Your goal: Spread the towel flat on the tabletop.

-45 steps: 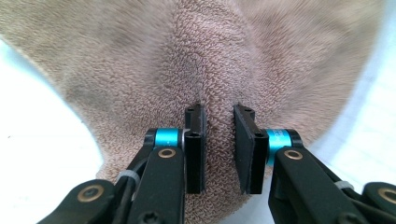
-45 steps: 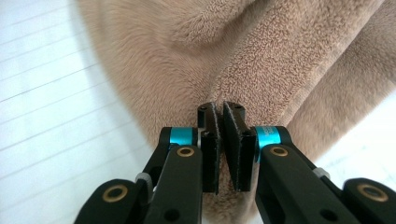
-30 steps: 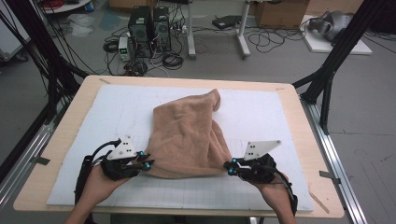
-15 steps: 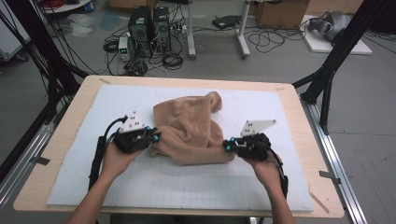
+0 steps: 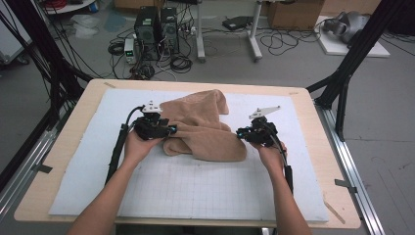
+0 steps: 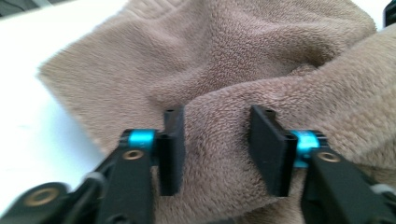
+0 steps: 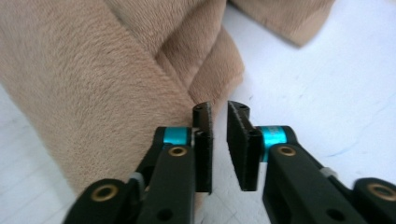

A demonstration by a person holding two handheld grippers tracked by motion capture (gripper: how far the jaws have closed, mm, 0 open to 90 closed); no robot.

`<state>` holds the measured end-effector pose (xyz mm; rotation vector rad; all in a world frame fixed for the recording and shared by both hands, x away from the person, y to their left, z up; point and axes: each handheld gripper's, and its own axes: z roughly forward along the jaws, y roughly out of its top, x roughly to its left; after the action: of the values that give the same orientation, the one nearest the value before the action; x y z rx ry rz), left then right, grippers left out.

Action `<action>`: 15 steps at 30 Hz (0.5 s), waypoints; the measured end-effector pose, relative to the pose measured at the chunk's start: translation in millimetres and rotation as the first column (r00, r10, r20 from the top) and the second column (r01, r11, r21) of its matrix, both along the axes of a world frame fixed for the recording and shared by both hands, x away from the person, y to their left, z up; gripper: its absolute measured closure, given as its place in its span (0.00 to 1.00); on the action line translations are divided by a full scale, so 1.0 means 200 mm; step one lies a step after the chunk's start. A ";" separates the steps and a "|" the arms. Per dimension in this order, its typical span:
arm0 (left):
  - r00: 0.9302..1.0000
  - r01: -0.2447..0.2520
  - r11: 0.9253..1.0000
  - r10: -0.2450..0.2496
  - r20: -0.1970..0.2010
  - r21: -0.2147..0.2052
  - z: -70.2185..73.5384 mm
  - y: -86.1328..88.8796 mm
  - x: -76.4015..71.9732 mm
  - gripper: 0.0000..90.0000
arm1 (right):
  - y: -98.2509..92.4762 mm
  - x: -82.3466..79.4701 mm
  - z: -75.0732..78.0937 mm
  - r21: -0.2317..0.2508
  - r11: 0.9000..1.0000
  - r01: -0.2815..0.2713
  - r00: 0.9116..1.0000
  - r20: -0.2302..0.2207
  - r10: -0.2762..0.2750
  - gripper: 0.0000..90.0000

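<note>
A tan fleece towel (image 5: 203,127) lies bunched and folded on the white mat (image 5: 195,196). My left gripper (image 5: 171,130) is at the towel's left edge. Its jaws have just been opening, and in the left gripper view they (image 6: 217,112) stand apart with a raised fold of the towel (image 6: 233,56) between them, loose of the pads. My right gripper (image 5: 240,133) sits at the towel's right edge. Its jaws (image 7: 219,106) have just parted to a narrow gap with nothing in it, and the towel (image 7: 93,70) lies just left of them.
The mat covers a wooden table (image 5: 323,161) with metal rails along both sides. Black frame struts (image 5: 342,88) rise at the table's far corners. Computer towers (image 5: 156,24) and cables sit on the floor beyond the far edge.
Both hands moved away from the near edge toward the middle, carrying the towel's near side over onto itself. The towel is now a smaller heap. The left jaws have opened.
</note>
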<state>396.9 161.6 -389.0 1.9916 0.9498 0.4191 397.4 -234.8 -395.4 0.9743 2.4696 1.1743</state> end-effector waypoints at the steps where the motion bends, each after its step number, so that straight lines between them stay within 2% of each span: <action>1: 1.000 0.005 1.000 -0.004 0.016 -0.002 0.02 0.02 -0.02 0.53 | -0.01 -0.03 0.03 0.006 1.000 -0.003 1.000 0.027 0.003 0.87; 3: 0.999 0.002 1.000 -0.003 0.039 0.009 0.05 0.05 -0.06 0.53 | -0.03 -0.10 0.08 0.010 1.000 -0.011 0.998 0.058 0.011 0.84; 5: 0.998 0.020 1.000 -0.021 0.053 0.013 0.08 0.09 -0.12 0.52 | -0.04 -0.18 0.12 0.003 1.000 -0.019 0.996 0.091 0.019 0.83; 8: 0.995 0.048 0.998 -0.052 0.086 0.040 0.08 0.10 -0.22 0.52 | -0.04 -0.29 0.14 0.008 0.998 -0.063 0.989 0.133 0.062 0.81; 12: 0.991 0.109 0.991 -0.114 0.068 0.074 0.01 0.08 -0.31 0.54 | 0.00 -0.39 0.08 -0.022 0.992 -0.125 0.984 0.127 0.127 0.76; 14: 0.988 0.147 0.983 -0.150 0.026 0.110 -0.03 0.06 -0.32 0.57 | 0.02 -0.41 0.04 -0.023 0.990 -0.142 0.983 0.117 0.144 0.72; 15: 0.988 0.152 0.982 -0.155 0.019 0.110 -0.06 0.05 -0.32 0.57 | 0.02 -0.41 0.02 -0.027 0.990 -0.142 0.984 0.109 0.144 0.69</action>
<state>332.9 170.7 -400.4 2.1344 0.7635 0.4179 316.3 -229.8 -390.9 0.7165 2.4918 1.2102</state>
